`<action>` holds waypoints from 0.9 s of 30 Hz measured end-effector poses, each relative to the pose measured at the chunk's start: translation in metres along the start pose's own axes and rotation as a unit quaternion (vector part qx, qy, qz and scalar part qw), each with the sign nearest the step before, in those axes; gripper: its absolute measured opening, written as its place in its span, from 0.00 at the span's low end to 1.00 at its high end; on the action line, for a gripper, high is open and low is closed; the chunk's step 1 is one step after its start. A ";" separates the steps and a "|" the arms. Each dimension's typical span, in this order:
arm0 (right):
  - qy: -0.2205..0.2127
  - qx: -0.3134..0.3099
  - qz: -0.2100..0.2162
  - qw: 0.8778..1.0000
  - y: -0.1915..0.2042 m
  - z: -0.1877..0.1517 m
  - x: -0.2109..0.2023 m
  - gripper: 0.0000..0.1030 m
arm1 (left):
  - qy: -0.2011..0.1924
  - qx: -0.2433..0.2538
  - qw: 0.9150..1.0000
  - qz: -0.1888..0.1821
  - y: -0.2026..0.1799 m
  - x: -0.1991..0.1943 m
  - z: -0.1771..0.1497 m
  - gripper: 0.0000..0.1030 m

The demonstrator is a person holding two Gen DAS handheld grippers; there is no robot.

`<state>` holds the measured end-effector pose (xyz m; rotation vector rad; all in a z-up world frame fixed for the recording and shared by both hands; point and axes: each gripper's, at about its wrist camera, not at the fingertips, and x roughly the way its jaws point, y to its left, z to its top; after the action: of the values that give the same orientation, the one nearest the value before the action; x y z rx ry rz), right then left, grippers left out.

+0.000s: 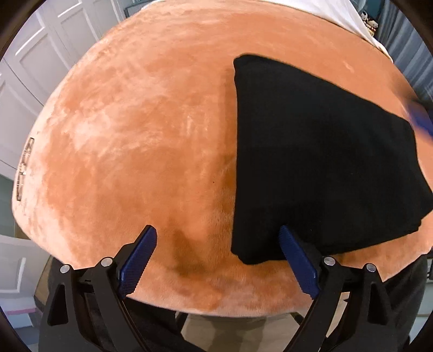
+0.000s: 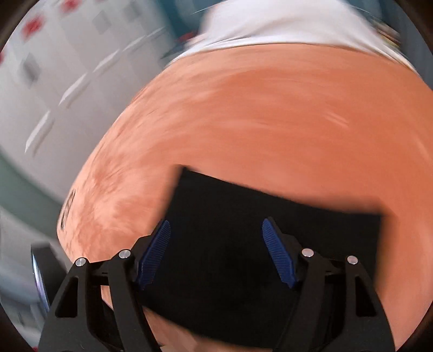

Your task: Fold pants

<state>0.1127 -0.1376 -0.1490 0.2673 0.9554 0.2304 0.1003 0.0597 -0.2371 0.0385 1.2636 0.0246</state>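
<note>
**Folded pants released on the orange blanket**

Left wrist view. Your left gripper (image 1: 217, 234) points steeply down at the near edge of the orange plush blanket (image 1: 130, 130). Its jaws stand wide apart and hold nothing: one blue pad hangs over bare blanket, the other sits at the near left corner of the black pants (image 1: 319, 151), beside the cloth rather than pinching it. The pants lie as a compact dark block to the right of centre, edges roughly straight, which suggests the folding is largely done and you have let go so the stack can settle flat. A blurred blue shape at the right rim is probably the other gripper; it is too smeared to be sure. White cupboard doors (image 1: 40, 54) stand beyond the blanket.

Right wrist view. The picture is smeared by motion. Your right gripper (image 2: 215, 230) hovers over the pants (image 2: 311, 222), jaws parted, with black cloth visible behind the gap but nothing clamped between the pads. The blanket (image 2: 270, 121) surrounds the fold; a white sheet (image 2: 270, 24) borders its far side. Parted jaws here fit a release, not a fresh grasp.
</note>
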 end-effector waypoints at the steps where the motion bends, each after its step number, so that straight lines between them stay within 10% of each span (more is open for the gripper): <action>1: -0.013 0.005 -0.031 0.999 -0.022 -0.015 -0.018 0.67 | -0.005 0.003 1.000 0.004 -0.001 -0.006 -0.001 0.86; 3: -0.021 -0.043 -0.106 0.993 -0.052 -0.050 -0.046 0.68 | -0.012 0.014 1.000 0.007 -0.009 -0.015 -0.002 0.85; 10: -0.006 -0.192 -0.165 0.967 -0.049 -0.105 -0.022 0.67 | -0.012 0.088 0.995 0.050 -0.065 -0.008 -0.015 0.86; 13: -0.004 -0.150 -0.169 0.974 -0.063 -0.095 0.005 0.63 | -0.015 0.109 0.989 0.098 -0.077 0.011 -0.021 0.90; 15: 0.004 -0.111 -0.132 0.985 -0.072 -0.086 0.020 0.31 | -0.027 0.108 0.989 0.102 -0.073 0.019 -0.018 0.93; 18: -0.035 -0.069 -0.101 0.992 -0.066 -0.063 -0.011 0.14 | -0.040 0.097 0.989 0.104 -0.068 0.006 -0.001 0.77; 20: -0.079 -0.043 -0.094 0.991 -0.068 -0.053 -0.044 0.12 | -0.067 0.086 0.987 0.119 -0.060 -0.012 0.009 0.78; 23: 0.016 0.001 -0.123 0.992 -0.114 -0.073 0.011 0.13 | -0.061 0.097 0.982 0.147 -0.054 0.001 0.011 0.80; 25: 0.002 0.069 -0.066 0.995 -0.139 -0.085 0.009 0.15 | -0.042 0.105 0.980 0.161 -0.052 0.023 0.002 0.80; 27: 0.001 0.077 -0.075 0.994 -0.137 -0.079 -0.006 0.33 | -0.060 0.095 0.984 0.140 -0.048 0.007 -0.005 0.79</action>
<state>0.0545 -0.2585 -0.2323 0.3364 0.9918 0.0194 0.0978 0.0117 -0.2474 0.3767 1.1280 0.1424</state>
